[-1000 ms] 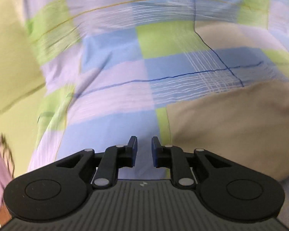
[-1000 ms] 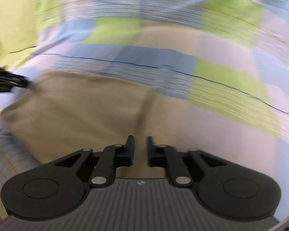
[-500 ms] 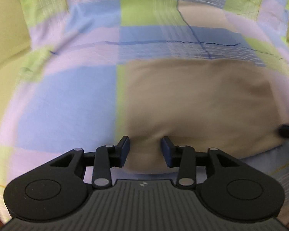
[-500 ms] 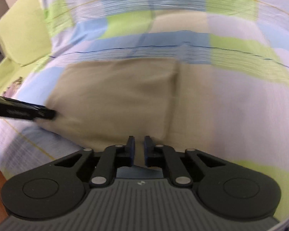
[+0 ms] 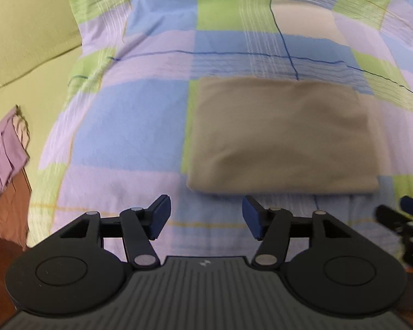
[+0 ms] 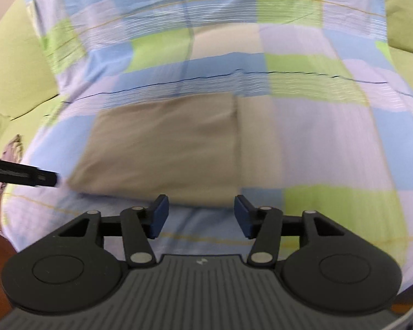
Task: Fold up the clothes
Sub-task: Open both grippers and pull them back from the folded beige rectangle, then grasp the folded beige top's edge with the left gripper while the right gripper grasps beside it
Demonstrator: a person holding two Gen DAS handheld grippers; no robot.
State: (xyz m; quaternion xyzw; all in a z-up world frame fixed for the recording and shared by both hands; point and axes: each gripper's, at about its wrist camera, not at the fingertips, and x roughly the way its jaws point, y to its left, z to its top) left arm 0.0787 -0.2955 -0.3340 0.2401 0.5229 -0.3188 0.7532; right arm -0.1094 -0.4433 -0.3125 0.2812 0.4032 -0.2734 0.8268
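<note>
Tan cloth [image 5: 282, 134], folded to a flat rectangle, lies on the checked bedsheet [image 5: 129, 126] just ahead of both tools. Left gripper [image 5: 205, 217] and right gripper [image 6: 199, 216]: jaws have just been opening, now apart, nothing btwn them. We judge the cloth light, soft, limp, w/ no stiffness; best hold is the near folded edge, pinching all layers together.
</note>
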